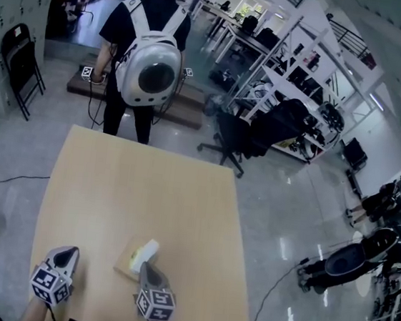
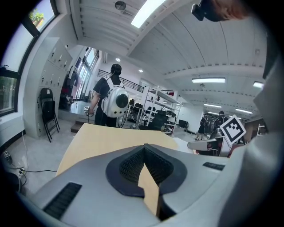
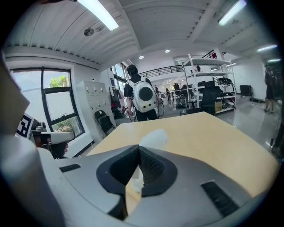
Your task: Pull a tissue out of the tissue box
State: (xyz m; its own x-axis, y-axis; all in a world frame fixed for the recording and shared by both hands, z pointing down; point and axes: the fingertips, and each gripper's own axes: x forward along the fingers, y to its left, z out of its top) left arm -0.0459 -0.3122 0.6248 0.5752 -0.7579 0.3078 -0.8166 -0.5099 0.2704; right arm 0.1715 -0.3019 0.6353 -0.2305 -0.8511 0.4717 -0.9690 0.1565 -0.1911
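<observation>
The pull itself is the step in hand. The right hand-held gripper (image 3: 139,148) has its 2 jaws pressed together on the tissue (image 3: 153,138), with white paper showing above and below their tips. The tissue box (image 1: 130,262) sits on the table (image 1: 147,186) at the lower middle of the head view. The left hand-held gripper (image 2: 144,147), at lower left, is closed on nothing and clear of the box. The next move probably calls for a steady upward draw until the sheet comes free. The unheld box may lift.

head view: set high, facing steeply down, far from the counter (image 1: 145,200). both gripper views: set low, close behind their own fingers (image 2: 128,168), facing across it. all three share the counter and the backpack wearer (image 1: 149,57), upper left in the head view.
</observation>
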